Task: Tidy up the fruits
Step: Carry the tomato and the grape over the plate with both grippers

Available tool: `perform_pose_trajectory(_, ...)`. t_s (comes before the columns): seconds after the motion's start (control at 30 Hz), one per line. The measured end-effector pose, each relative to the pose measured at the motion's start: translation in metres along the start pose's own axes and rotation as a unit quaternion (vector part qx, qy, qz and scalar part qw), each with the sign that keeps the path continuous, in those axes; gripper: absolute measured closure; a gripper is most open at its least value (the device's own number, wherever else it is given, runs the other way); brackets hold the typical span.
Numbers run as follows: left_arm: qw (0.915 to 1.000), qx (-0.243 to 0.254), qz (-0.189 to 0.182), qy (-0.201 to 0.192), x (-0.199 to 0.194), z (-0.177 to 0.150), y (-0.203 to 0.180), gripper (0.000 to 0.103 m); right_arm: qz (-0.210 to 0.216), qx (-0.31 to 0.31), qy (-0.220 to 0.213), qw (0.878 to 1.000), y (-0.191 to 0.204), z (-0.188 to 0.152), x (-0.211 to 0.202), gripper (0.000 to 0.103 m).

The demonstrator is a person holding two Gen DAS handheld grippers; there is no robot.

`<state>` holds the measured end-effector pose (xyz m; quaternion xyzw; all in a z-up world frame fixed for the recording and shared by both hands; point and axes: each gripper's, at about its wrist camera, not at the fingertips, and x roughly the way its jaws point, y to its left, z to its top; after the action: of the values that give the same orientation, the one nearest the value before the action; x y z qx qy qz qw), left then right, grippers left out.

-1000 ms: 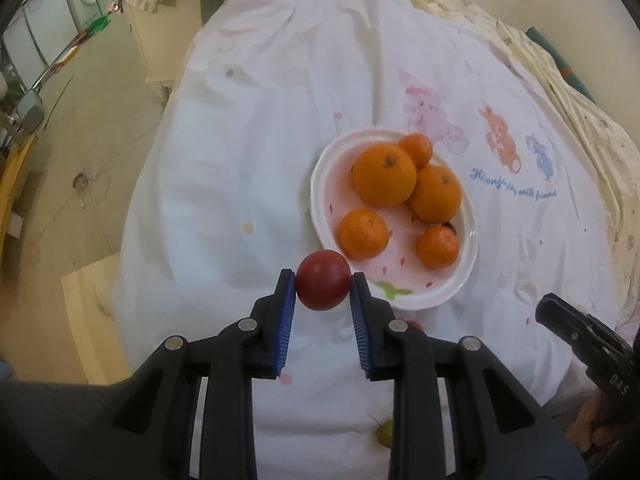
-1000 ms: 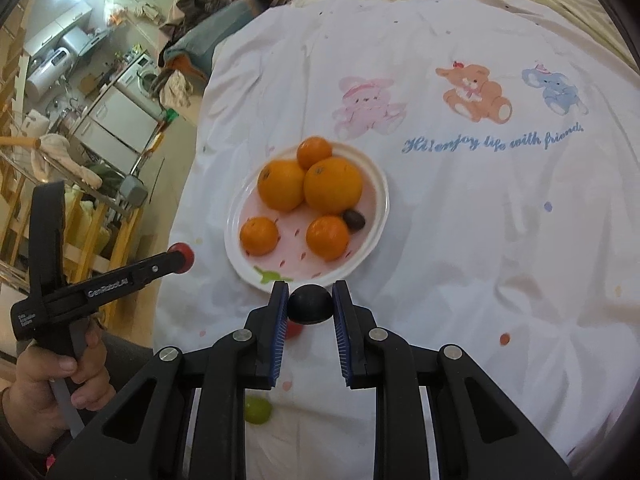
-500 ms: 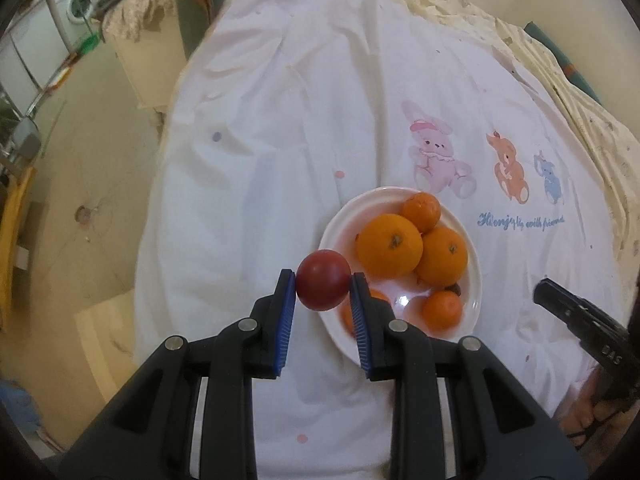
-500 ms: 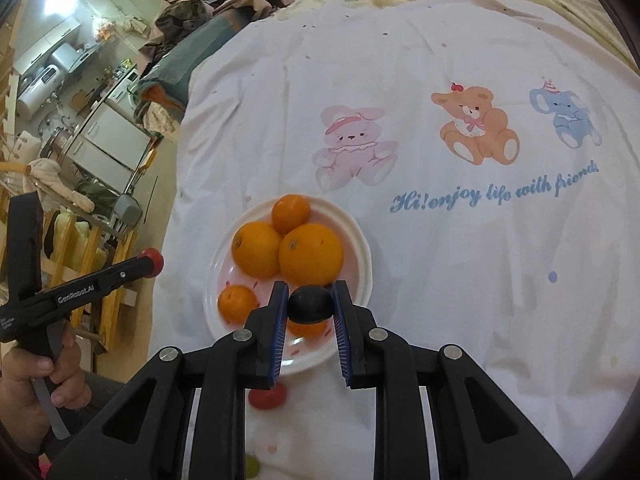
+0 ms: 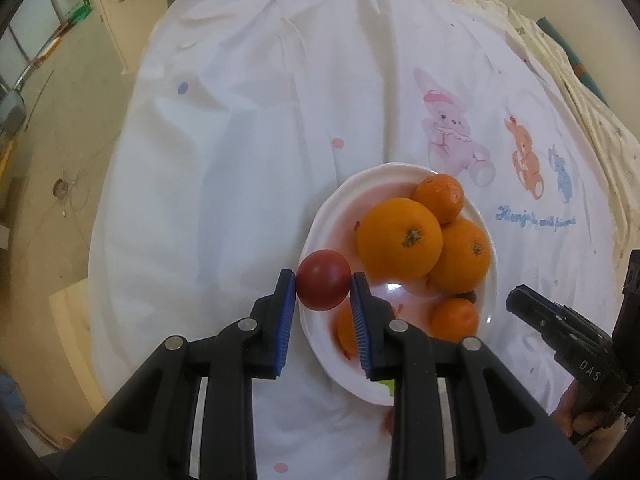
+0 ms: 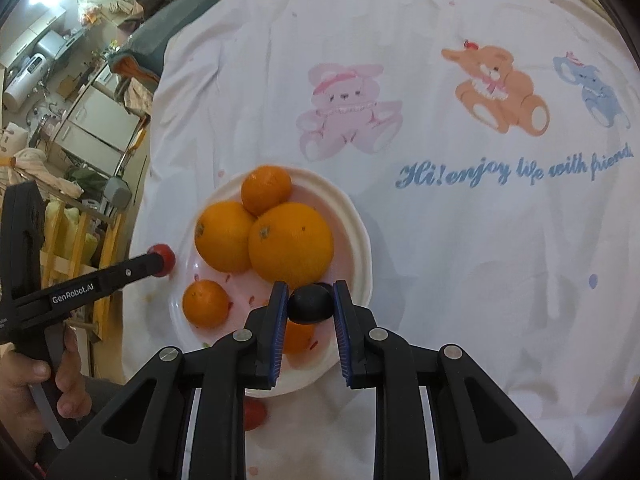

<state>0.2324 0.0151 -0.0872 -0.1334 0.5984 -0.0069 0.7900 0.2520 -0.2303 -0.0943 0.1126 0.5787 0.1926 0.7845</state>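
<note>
A white plate [image 5: 320, 220] [image 6: 356, 240] on the white printed cloth holds several oranges [image 5: 400, 238] [image 6: 291, 245]. My left gripper [image 5: 323, 286] is shut on a red tomato [image 5: 323, 286] at the plate's left rim; it also shows in the right wrist view [image 6: 162, 259]. My right gripper [image 6: 310, 304] is shut on a small dark fruit [image 6: 310, 304] over the plate's near right side. Another small dark fruit [image 5: 468, 295] lies on the plate between oranges. A red fruit [image 6: 254, 416] lies on the cloth just in front of the plate.
The white cloth [image 6: 460, 240] with bear prints and blue lettering stretches right and far from the plate. The table's left edge drops to the floor [image 5: 52, 152]. Kitchen furniture and clutter [image 6: 80, 100] stand at the far left. The right gripper's body [image 5: 568, 344] shows in the left wrist view.
Both grippers have moved forward and down toward the plate with their fruits. The plate now sits larger and closer under the fingertips.
</note>
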Motion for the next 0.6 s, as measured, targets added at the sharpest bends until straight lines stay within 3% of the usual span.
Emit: perform_pose_trajectory(0.6,0.9999,0.004,0.011,0.009,0.018,0.004,-0.011,0.078,-0.014,0.006,0.020,1.000,-0.008,-0.004,0.021,0.079)
